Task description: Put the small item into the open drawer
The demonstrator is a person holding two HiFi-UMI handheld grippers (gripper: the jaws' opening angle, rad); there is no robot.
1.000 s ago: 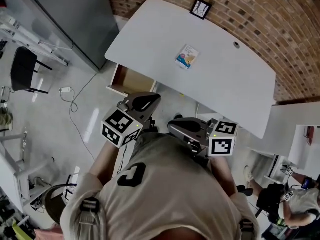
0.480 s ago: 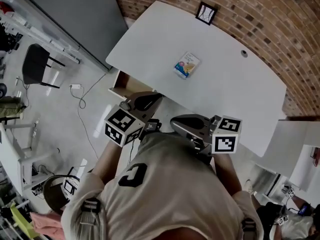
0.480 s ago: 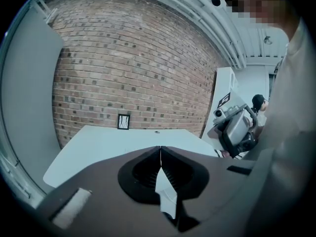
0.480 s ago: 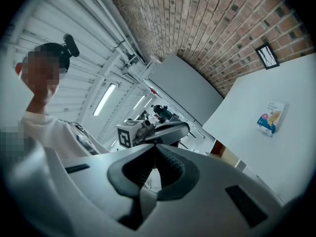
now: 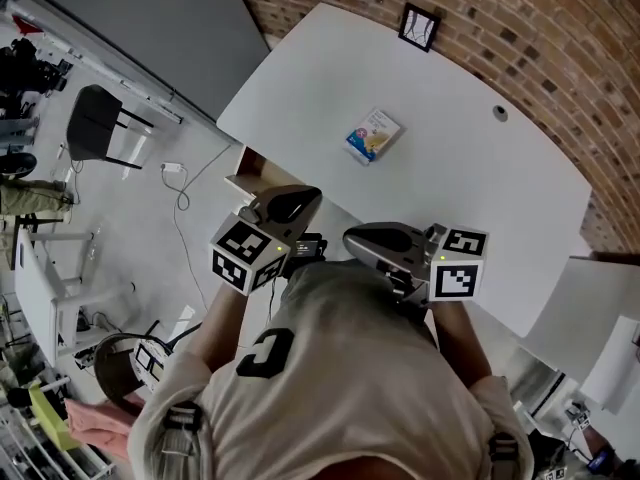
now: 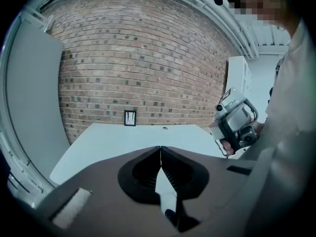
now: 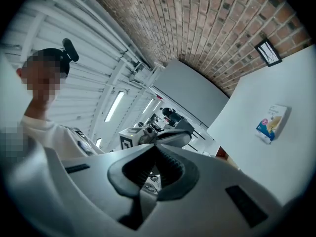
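**Student:** In the head view, which way does the small packet [image 5: 374, 135] run?

**Tutor:** It lies flat on the white table [image 5: 480, 198], with its long axis on a diagonal. The blue end points toward the near-left edge, on the side of the open drawer [image 5: 252, 171]. The pale end points toward the brick wall [image 5: 540, 38]. In the right gripper view the same packet shows at far right, blue end lowermost.

**Student:** And relative to the fingers?

**Tutor:** Well apart from both pairs. The left gripper [image 6: 160, 151] and the right gripper [image 7: 155, 147] are held side by side close against the person's chest, short of the table's near edge. The packet sits beyond them, toward the middle of the tabletop, roughly ahead of the gap between the two. The drawer stands out from under the table's left corner, just beyond the left gripper.

**Student:** State of the jaws?

**Tutor:** Left: tips pressed together, nothing between them, touching nothing. Right: tips likewise met, with only a slit of background showing lower down between the pads; it holds nothing. The packet is untouched.
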